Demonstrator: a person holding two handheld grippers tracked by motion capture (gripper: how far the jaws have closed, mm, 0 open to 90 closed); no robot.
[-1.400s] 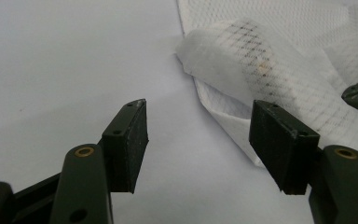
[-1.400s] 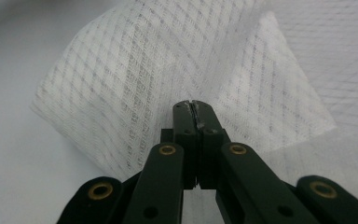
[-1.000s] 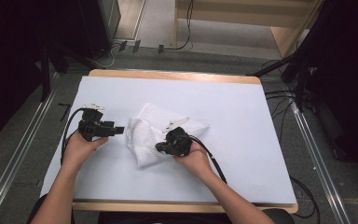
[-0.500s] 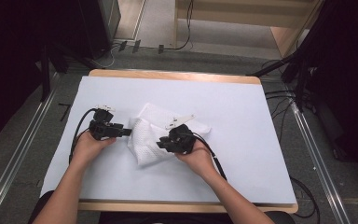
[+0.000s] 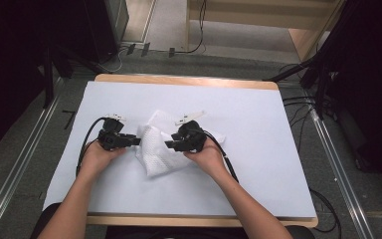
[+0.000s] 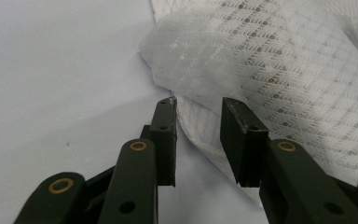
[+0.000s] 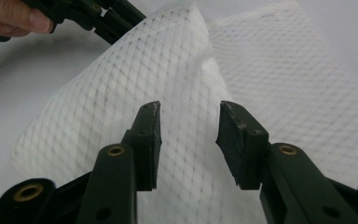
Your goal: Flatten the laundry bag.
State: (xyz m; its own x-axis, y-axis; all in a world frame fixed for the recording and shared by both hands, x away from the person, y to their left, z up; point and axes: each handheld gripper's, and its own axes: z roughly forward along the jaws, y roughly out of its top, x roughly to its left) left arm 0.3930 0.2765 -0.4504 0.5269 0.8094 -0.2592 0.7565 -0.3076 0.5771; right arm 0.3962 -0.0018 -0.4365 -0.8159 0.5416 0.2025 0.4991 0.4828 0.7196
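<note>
A crumpled white mesh bag (image 5: 161, 147) lies near the middle of the table (image 5: 258, 129), which is covered in a smooth, pale sheet with a bare wooden edge at the far side. The bag is a soft net with a fine diamond weave and small dots at the crossings (it is folded over itself in loose, rounded layers). The left gripper (image 5: 132, 141) sits at the bag's left edge; its black, blocky jaws have just been closing and stand partly apart, with a fold of the bag's rim between them, the pads not yet pressing on it. The right gripper (image 5: 171, 145) hovers over the bag's middle; its jaws have just been opening and stand apart, holding nothing, the mesh lying beneath them.
</note>
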